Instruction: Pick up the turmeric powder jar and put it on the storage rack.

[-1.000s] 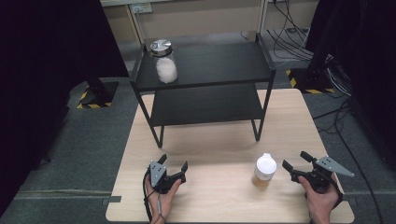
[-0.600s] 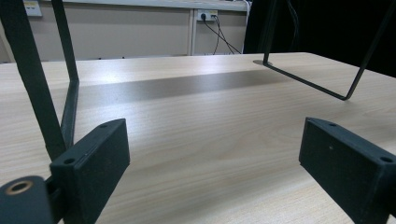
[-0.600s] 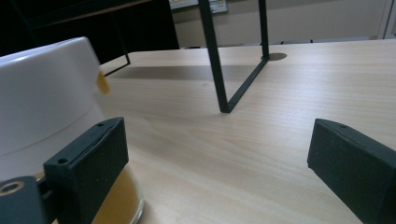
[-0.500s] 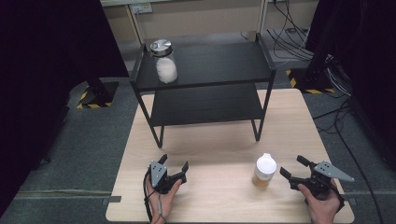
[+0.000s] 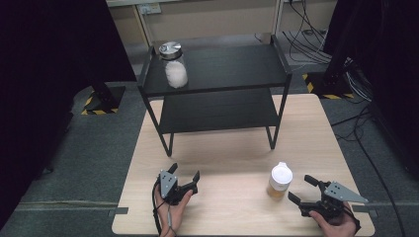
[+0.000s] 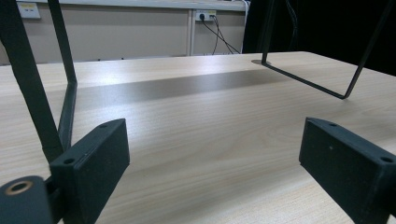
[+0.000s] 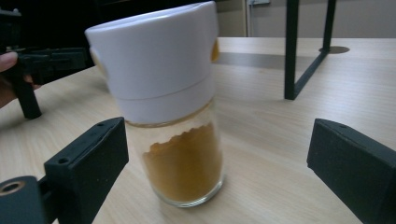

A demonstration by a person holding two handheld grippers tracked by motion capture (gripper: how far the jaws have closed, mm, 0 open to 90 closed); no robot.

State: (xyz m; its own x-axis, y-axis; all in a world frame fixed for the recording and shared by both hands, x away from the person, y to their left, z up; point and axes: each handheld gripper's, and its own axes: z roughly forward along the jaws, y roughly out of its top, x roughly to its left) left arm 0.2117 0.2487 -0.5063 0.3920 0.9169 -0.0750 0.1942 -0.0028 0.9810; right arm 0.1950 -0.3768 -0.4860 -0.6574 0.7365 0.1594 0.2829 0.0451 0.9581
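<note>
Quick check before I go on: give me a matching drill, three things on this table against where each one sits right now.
Things:
1. spice jar
2. glass jar
3. left hand-held gripper

Places:
A. top shelf of the black rack, left end
B. near table edge, left of the other items, jaws open and empty
C. on the table, just ahead of the open right hand-held gripper

Pairs: 1-C, 2-A, 3-B
</note>
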